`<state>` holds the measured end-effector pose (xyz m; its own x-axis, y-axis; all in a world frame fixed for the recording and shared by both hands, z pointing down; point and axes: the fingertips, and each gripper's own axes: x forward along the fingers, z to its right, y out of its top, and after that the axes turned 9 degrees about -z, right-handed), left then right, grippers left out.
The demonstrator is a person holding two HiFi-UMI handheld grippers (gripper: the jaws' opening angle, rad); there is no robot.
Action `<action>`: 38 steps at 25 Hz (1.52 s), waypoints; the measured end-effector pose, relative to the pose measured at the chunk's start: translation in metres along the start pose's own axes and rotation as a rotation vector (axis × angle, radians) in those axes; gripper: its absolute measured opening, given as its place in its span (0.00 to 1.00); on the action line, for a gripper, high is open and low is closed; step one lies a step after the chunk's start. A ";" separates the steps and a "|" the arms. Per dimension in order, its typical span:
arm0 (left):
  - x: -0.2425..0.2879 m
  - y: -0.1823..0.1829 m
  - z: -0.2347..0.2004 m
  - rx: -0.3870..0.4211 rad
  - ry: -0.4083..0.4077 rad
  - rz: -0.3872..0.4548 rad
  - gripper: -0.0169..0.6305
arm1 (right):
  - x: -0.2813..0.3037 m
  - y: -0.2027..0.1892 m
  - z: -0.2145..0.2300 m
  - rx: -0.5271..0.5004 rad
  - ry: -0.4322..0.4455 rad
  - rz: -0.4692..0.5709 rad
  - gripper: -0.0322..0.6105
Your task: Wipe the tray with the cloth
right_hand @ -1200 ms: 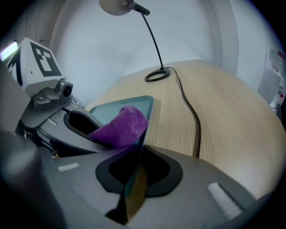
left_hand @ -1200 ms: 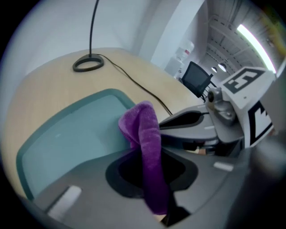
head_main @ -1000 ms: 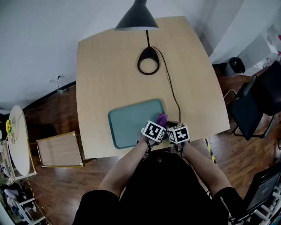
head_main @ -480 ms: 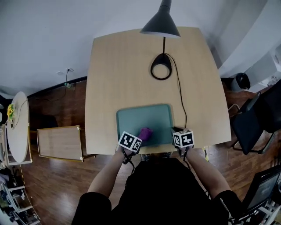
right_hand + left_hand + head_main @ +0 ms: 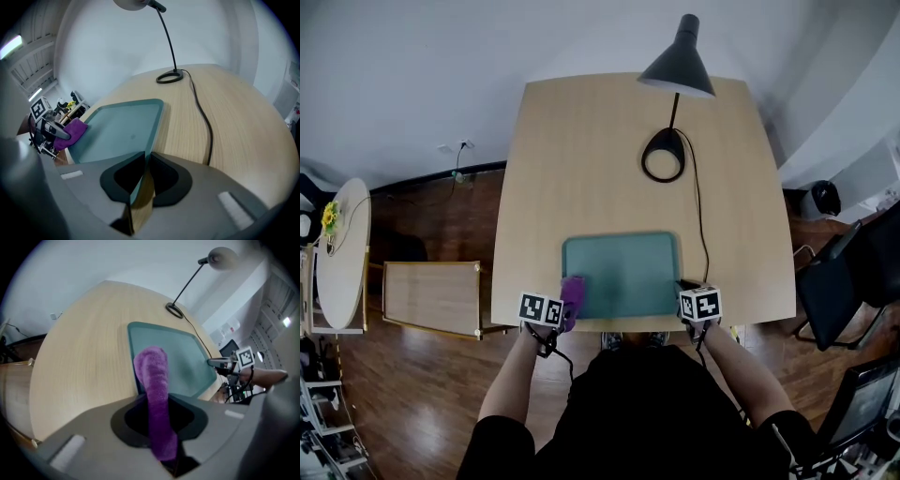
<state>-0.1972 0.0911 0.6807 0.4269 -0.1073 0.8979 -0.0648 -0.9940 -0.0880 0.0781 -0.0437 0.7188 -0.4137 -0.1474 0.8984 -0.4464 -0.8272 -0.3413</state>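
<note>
The teal tray (image 5: 623, 272) lies near the table's front edge. A purple cloth (image 5: 573, 294) sits at its near left corner, over the rim, with my left gripper (image 5: 564, 312) shut on it. In the left gripper view the cloth (image 5: 152, 373) sticks out from between the jaws of the left gripper (image 5: 157, 401) and covers part of the tray (image 5: 180, 357). My right gripper (image 5: 687, 287) is at the tray's near right corner. In the right gripper view, the right gripper (image 5: 146, 157) is shut on the tray's rim (image 5: 151, 136), and the cloth (image 5: 71, 131) shows at the far left.
A black desk lamp (image 5: 680, 64) stands at the back of the wooden table (image 5: 581, 169), its ring base (image 5: 664, 155) behind the tray. Its cable (image 5: 701, 234) runs down the tray's right side. A wooden crate (image 5: 431, 298) sits on the floor at the left.
My left gripper has dragged the purple cloth leftward across the tray, from its right side to its near left corner. The right gripper has stayed at the tray's right corner.
</note>
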 end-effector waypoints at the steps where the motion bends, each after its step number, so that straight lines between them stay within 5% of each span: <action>1: 0.003 -0.001 0.004 0.011 0.005 -0.005 0.18 | 0.000 0.000 0.000 0.000 -0.003 0.000 0.11; 7: 0.029 0.000 0.043 0.113 0.021 -0.061 0.18 | -0.003 0.006 -0.004 0.006 -0.007 0.019 0.11; 11: 0.049 0.010 0.089 0.201 -0.037 -0.110 0.18 | -0.001 0.004 -0.004 0.015 -0.015 0.009 0.11; 19: 0.093 0.020 0.185 0.517 -0.094 -0.218 0.18 | -0.004 0.006 -0.006 0.035 -0.005 0.025 0.11; 26: 0.109 0.021 0.222 0.748 -0.139 -0.312 0.18 | -0.008 0.009 -0.007 0.080 0.031 0.049 0.10; 29: 0.114 0.019 0.227 0.926 -0.122 -0.334 0.18 | -0.009 0.010 -0.009 0.098 0.044 0.061 0.10; 35: 0.114 0.006 0.228 1.449 -0.064 -0.394 0.18 | -0.010 0.008 -0.010 0.113 0.064 0.067 0.10; 38: 0.116 0.004 0.229 1.536 -0.055 -0.458 0.19 | -0.011 0.007 -0.011 0.119 0.069 0.072 0.09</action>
<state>0.0590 0.0703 0.6856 0.1868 0.2244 0.9564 0.9820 -0.0155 -0.1882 0.0704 -0.0421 0.7038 -0.4972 -0.1746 0.8499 -0.3177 -0.8749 -0.3656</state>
